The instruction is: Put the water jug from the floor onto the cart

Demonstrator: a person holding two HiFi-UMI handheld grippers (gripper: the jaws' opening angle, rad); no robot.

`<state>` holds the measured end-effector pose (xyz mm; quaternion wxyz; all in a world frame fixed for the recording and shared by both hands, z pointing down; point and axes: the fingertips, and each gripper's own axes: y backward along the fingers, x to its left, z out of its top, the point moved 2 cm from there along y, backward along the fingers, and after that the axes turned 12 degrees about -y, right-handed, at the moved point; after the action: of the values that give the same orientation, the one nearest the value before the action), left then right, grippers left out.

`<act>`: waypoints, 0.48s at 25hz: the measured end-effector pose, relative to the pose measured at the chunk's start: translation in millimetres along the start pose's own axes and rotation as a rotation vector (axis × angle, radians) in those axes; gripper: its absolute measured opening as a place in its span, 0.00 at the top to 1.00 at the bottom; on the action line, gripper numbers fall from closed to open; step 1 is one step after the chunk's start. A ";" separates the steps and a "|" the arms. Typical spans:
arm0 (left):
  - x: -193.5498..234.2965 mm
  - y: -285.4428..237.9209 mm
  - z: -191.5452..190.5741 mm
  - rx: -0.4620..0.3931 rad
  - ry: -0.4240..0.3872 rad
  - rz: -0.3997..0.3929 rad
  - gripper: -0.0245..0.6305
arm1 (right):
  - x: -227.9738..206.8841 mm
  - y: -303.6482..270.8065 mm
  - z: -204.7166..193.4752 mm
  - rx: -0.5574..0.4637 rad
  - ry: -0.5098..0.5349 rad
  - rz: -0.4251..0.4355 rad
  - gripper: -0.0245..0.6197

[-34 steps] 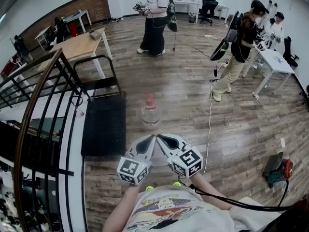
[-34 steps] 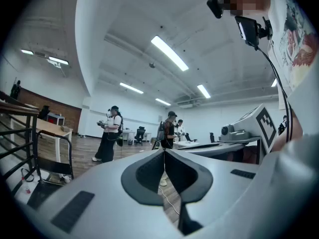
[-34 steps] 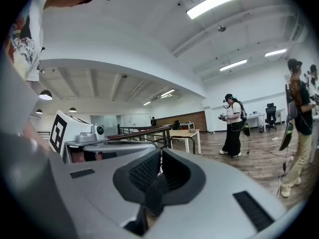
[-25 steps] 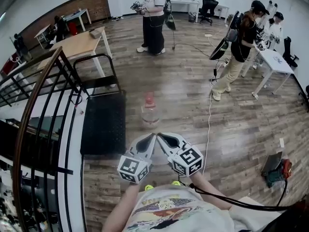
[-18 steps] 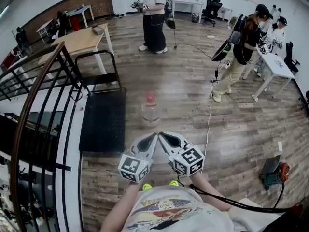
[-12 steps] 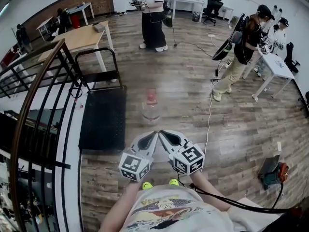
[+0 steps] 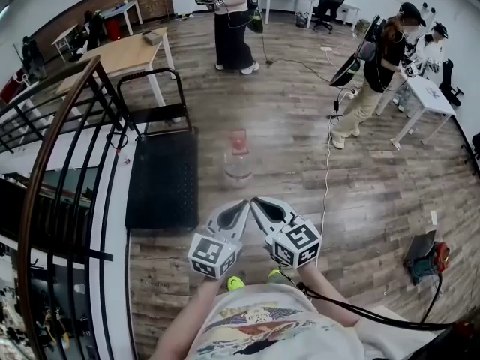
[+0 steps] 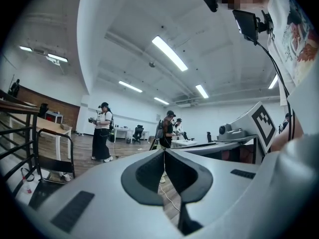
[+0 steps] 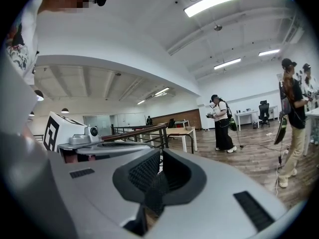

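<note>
The clear water jug (image 7: 238, 163) with a red cap stands upright on the wooden floor, just ahead of both grippers in the head view. To its left lies the black flat cart (image 7: 161, 180), its tubular handle (image 7: 152, 96) at the far end. My left gripper (image 7: 241, 205) and right gripper (image 7: 257, 203) are held side by side near my chest, tips almost together, a short way from the jug. Both are shut with nothing between the jaws, as the left gripper (image 8: 164, 151) and right gripper (image 9: 160, 152) show in their own views. The jug appears in neither gripper view.
A black stair railing (image 7: 60, 163) runs along the left beyond the cart. A wooden table (image 7: 127, 55) stands behind the cart handle. A white cable (image 7: 326, 178) trails over the floor at right. People stand at the back (image 7: 229, 21) and right (image 7: 375, 73). A bag (image 7: 427, 253) lies at lower right.
Both grippers, still shut, have moved forward together over the floor with me. The person at the back has shifted left in the head view.
</note>
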<state>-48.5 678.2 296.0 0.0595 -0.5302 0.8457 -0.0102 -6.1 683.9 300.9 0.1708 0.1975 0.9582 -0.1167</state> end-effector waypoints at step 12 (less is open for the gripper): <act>19.2 14.0 -6.0 0.001 0.019 -0.002 0.94 | 12.9 -21.2 -2.3 0.013 0.015 -0.026 0.92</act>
<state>-69.9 666.8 299.1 0.0516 -0.5309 0.8457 -0.0159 -26.8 669.9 301.4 0.1610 0.1872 0.9611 -0.1235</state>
